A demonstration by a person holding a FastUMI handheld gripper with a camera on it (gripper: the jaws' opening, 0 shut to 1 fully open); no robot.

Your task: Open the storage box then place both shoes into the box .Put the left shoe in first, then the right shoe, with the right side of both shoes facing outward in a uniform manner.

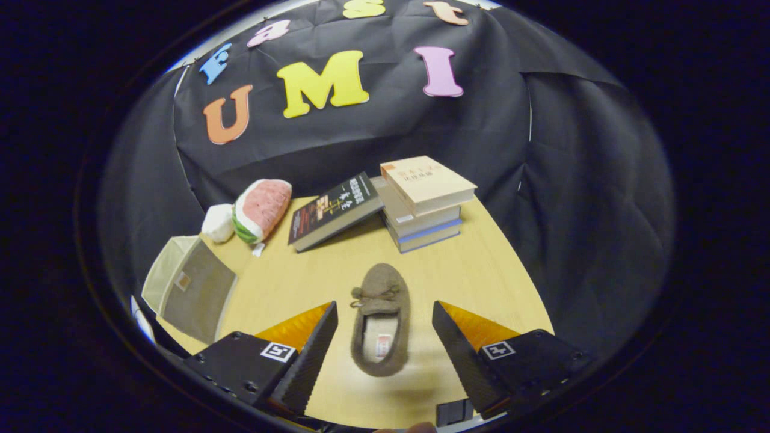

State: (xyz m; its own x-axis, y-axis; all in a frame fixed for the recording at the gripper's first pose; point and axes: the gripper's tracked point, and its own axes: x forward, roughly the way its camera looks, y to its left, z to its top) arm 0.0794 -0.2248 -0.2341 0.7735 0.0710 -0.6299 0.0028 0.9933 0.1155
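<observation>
Gripper (385, 313) held above the desk (481, 264), pointing forward and down. Fingers (313, 349) spread wide apart, jaws fully parted, gripping nothing; neither finger in contact with any object.

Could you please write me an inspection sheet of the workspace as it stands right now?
Surface: wooden table, bare between the things.
Job's things: one brown shoe lies flat between the claw's fingers, toe pointing away; beige storage box off to the left of the fingers, open side showing.
Clutter: stack of books beyond the shoe; dark book leaning against it; watermelon plush toy and a small white plush behind the box.
Grippers: claw open, fingers either side of the shoe, not touching it.
Cables: nothing seen.
Surroundings: black cloth wall behind the table.
</observation>
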